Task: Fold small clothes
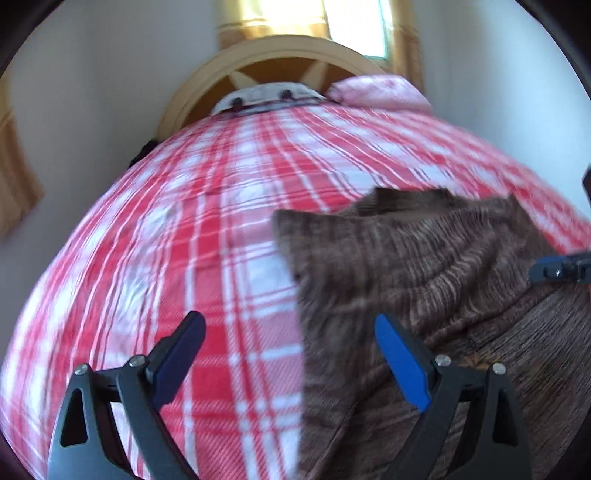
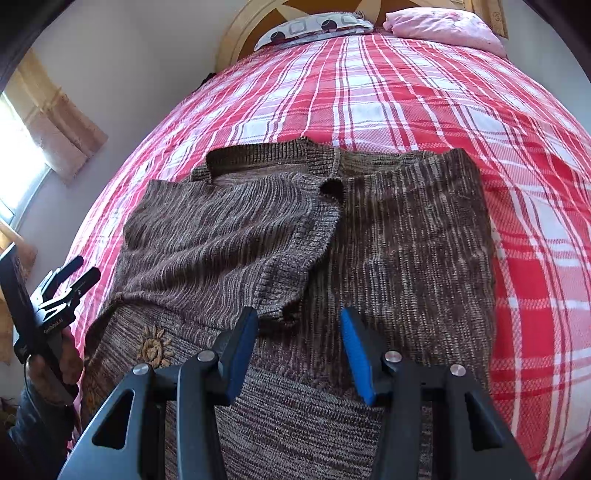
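A brown striped knit sweater (image 2: 388, 236) lies on the bed, its left side and sleeve (image 2: 221, 243) folded in over the body; a small gold sun motif (image 2: 151, 347) shows at its near left. The sweater also shows in the left wrist view (image 1: 424, 266). My right gripper (image 2: 299, 332) is open and empty just above the sweater near the folded sleeve's cuff. My left gripper (image 1: 288, 339) is open and empty over the sweater's left edge and the blanket. It also shows in the right wrist view (image 2: 75, 273), held in a hand. The right gripper's fingertip (image 1: 554, 269) shows at the left wrist view's right edge.
The red and white plaid blanket (image 2: 406, 96) covers the bed. A patterned pillow (image 2: 314, 27) and a pink pillow (image 2: 443, 26) lie by the wooden headboard (image 1: 207, 85). White walls and a curtained window (image 2: 33, 147) stand to the left.
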Available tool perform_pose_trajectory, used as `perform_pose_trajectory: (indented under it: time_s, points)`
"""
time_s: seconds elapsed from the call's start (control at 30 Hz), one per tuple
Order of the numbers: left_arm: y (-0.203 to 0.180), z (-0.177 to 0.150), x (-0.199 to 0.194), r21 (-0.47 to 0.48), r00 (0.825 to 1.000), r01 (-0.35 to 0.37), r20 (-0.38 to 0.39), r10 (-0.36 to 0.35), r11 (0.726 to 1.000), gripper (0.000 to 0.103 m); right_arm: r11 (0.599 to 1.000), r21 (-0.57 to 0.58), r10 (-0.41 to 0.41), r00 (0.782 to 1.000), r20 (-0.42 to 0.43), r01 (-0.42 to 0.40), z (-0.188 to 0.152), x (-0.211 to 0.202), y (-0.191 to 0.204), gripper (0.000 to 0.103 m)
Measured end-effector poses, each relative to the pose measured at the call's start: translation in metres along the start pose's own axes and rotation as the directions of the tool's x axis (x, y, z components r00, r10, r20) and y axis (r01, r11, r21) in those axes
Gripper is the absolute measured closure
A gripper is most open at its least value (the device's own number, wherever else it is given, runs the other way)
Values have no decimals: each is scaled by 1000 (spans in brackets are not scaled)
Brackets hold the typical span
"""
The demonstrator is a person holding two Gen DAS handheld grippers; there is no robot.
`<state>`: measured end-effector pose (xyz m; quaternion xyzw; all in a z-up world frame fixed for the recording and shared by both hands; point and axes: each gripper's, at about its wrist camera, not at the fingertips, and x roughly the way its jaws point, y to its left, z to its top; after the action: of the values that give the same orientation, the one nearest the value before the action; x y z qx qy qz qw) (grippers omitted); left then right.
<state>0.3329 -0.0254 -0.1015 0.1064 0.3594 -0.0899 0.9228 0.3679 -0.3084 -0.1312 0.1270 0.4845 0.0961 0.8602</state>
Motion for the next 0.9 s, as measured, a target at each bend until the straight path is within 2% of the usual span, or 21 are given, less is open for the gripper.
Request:
perform_pose_trajectory:
  time_s: [0.07,0.13,0.17,0.2,0.23,0.27,0.3,0.37,0.43,0.5,0.57,0.63,0.7,0.73,0.77,0.83,0.87,0.9]
  points:
    - [-7,7,19,38,998,-52,-29,53,998,13,1000,4,17,1000,7,-17,-1,2,3,55]
    - [-4,11,41,24,994,-47,-101,50,999,28,1000,-7,25,1000,8,-25,-2,4,7,55]
    - [0,11,47,5,992,-27,-127,27,1000,41,1000,-11,29,1000,9,-28,-2,4,9,55]
    - [7,9,51,-29,989,24,-148,-28,999,59,999,-18,32,999,10,-32,-4,4,12,55]
    - [13,7,51,-65,986,83,-140,-92,994,72,999,-26,33,999,12,-33,-5,4,14,55]
    - [17,7,49,-79,986,101,-129,-110,992,90,999,-34,37,999,13,-36,-6,4,16,55]
    - [25,6,45,-97,988,87,-117,-98,991,94,998,-43,44,999,12,-43,-8,3,18,55]
    - [44,2,42,-147,994,48,-90,-62,988,94,997,-68,39,999,12,-38,-11,2,24,55]
    - [68,-6,51,-190,991,21,-122,-45,981,94,996,-81,38,999,9,-37,-11,2,27,55]
    - [81,-9,51,-251,986,78,-123,-112,965,94,996,-82,32,999,11,-31,-11,4,30,55]
    - [79,-7,37,-248,990,92,-78,-115,964,93,996,-88,-9,1000,12,10,-9,9,33,55]
    - [70,-2,28,-233,989,121,-56,-137,965,76,996,-79,-38,999,23,39,-8,11,34,55]
    - [58,6,24,-225,988,127,-58,-143,966,19,997,-81,-15,1000,20,17,-8,12,36,55]
    - [55,9,22,-225,990,117,-47,-131,967,11,995,-93,-21,1000,20,23,-9,13,39,55]
    - [48,13,21,-215,993,111,-19,-118,970,9,994,-101,-31,999,22,33,-10,13,40,55]
    - [37,19,30,-187,992,115,-36,-124,976,13,995,-97,-24,999,32,27,-11,10,40,55]
    - [33,20,37,-180,990,117,-57,-130,977,30,996,-90,-17,999,43,20,-11,8,40,55]
    - [26,20,48,-170,985,117,-103,-136,978,52,996,-85,-10,998,55,15,-11,6,39,55]
